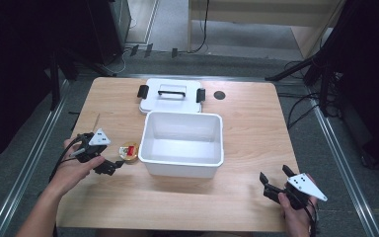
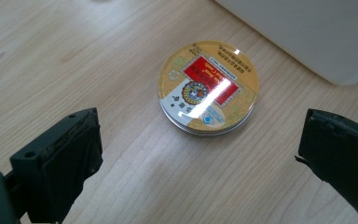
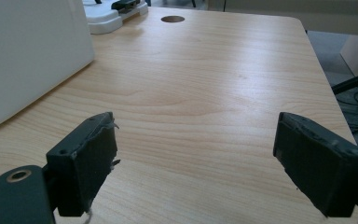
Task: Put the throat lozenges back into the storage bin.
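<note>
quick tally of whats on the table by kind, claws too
white bin: 1
white lid with black handle and clips: 1
round tin: 1
claws, left claw and right claw, both open: 2
total: 5

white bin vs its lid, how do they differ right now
The bin is a deep open tub standing in the middle of the table; the lid is a flat panel lying behind it, near the far edge. The bin is plain white all over, while the lid carries a black handle and a black latch at each end. The bin looks larger in the high view. Both are white, rectangular with rounded corners, and neither is held by a tool.
</note>
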`<state>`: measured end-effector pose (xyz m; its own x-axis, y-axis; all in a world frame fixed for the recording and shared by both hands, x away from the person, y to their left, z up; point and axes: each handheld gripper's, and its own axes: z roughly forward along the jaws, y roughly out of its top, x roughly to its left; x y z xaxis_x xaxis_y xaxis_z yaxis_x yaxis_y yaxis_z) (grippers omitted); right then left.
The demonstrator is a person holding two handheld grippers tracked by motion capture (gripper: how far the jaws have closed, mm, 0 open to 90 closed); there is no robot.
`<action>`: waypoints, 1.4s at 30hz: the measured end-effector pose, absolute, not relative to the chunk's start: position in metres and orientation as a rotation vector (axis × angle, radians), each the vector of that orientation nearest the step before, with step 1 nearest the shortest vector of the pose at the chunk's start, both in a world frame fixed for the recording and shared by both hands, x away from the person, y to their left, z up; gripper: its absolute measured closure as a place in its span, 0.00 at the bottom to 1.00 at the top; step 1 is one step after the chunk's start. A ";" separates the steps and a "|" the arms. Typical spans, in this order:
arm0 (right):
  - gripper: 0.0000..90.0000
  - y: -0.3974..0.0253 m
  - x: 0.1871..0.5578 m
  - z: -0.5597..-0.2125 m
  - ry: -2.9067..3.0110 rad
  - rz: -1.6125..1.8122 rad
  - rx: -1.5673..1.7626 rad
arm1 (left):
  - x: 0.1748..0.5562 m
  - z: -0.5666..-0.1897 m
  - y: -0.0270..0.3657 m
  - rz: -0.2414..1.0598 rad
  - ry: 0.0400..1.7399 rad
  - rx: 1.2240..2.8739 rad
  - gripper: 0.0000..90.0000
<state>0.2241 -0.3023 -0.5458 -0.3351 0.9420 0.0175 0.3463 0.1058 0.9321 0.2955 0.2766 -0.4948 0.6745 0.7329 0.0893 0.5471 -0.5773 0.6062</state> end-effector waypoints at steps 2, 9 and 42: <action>0.15 -0.302 0.224 -0.546 1.765 1.225 1.261 | 0.297 -0.495 0.276 0.445 0.982 2.352 0.00; 0.15 -0.303 0.225 -0.546 1.774 1.234 1.261 | 0.312 -0.495 0.266 0.357 0.924 2.444 0.00; 0.16 -0.302 0.226 -0.546 1.797 1.229 1.266 | 0.348 -0.521 0.231 0.296 0.901 2.622 0.19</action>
